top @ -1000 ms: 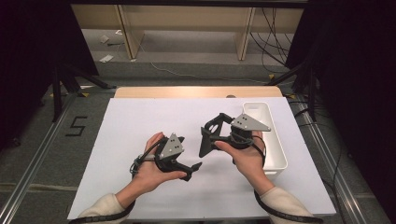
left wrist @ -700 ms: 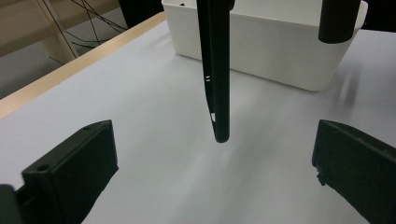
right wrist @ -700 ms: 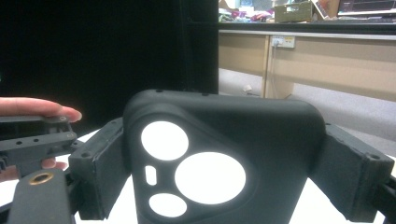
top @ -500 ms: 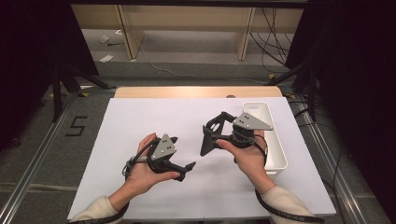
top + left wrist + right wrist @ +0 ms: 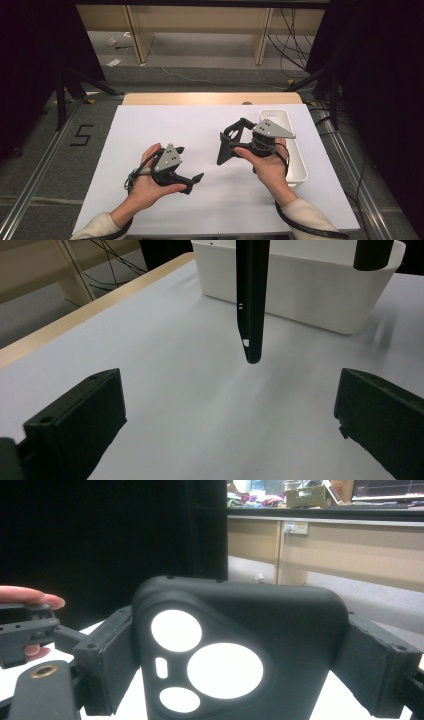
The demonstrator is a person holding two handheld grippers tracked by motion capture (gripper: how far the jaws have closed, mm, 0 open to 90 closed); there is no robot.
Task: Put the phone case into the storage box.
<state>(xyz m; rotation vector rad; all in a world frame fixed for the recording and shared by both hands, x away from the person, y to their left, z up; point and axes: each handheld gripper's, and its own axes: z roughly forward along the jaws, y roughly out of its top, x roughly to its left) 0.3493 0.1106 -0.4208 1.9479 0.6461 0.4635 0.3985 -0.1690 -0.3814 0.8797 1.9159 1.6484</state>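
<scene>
My right gripper is clamped on the black soft-plastic phone case, held edge-down above the white table sheet beside the white plastic bin, presumably so my left gripper, jaws spread and empty, can reach it.

The white bin stands at the right edge of the white table sheet and is the fixed obstacle there. Left of the bin, the right gripper hangs a black phone case edge-down, blocking the lane toward the wide-open left gripper. Beyond these, left of the bin, the sheet lies bare.
</scene>
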